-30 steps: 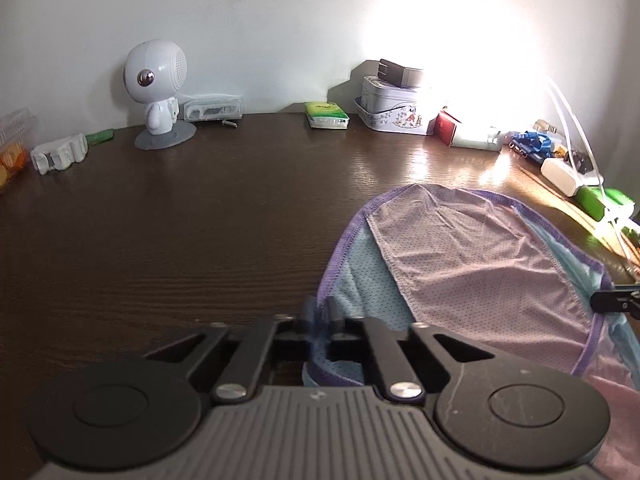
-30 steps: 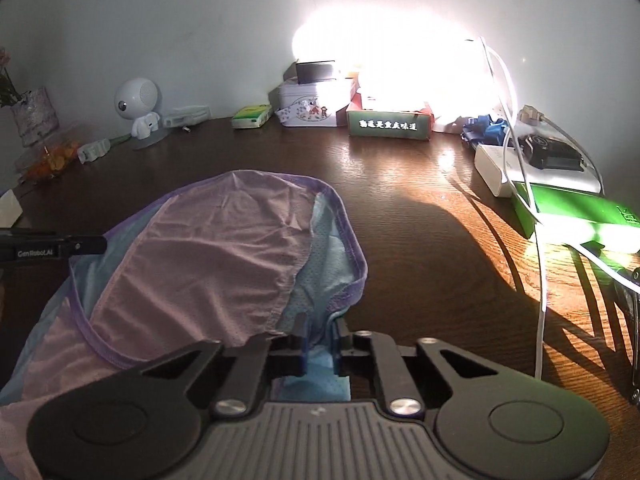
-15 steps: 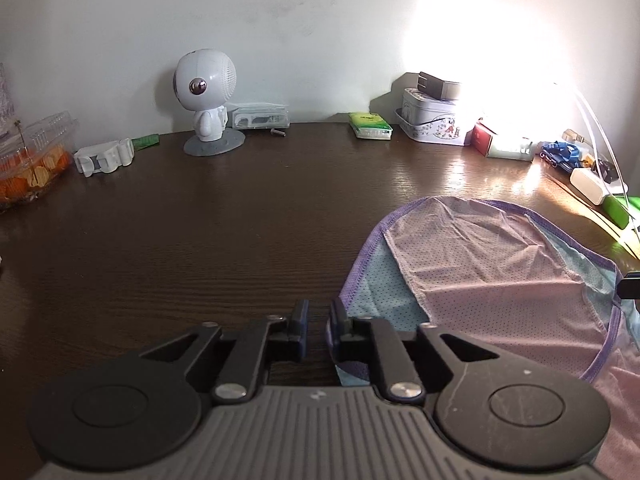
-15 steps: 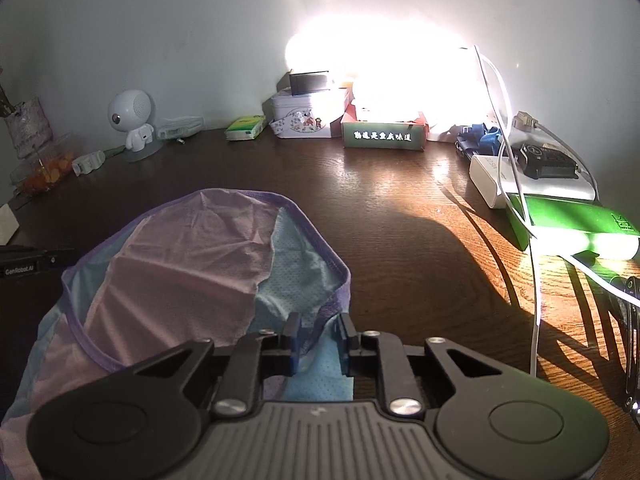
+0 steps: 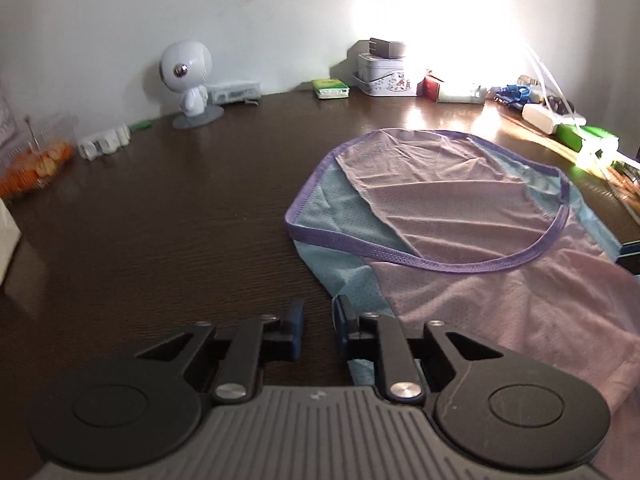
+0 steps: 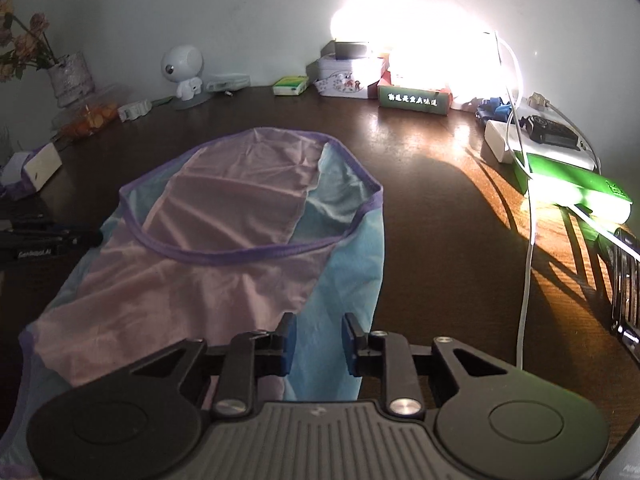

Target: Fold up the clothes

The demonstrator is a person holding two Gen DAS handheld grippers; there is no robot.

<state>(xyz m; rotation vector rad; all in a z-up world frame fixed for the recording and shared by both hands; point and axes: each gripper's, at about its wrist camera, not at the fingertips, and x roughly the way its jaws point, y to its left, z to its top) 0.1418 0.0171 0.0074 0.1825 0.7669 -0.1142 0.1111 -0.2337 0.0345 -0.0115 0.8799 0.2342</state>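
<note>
Pink-and-blue mesh garment with purple trim [image 5: 460,216] lies flat on dark wooden counter [image 5: 160,220]. Left gripper [image 5: 318,322] and right gripper [image 6: 318,338] both spread, holding nothing, at garment's near edge. Next: regrasp edge, judged.

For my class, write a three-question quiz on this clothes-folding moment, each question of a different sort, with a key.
1. True or false: the left gripper is clamped on the pink and blue garment.
2. Multiple choice: on what does the garment lie? A. a white tray B. a dark wooden table C. a green box
3. Fill in: the trim that edges the garment's folded-over part is ____ in colour.

Key: 1. false; both it and the right gripper stand open, with the cloth lying flat. 2. B. 3. purple.
</note>
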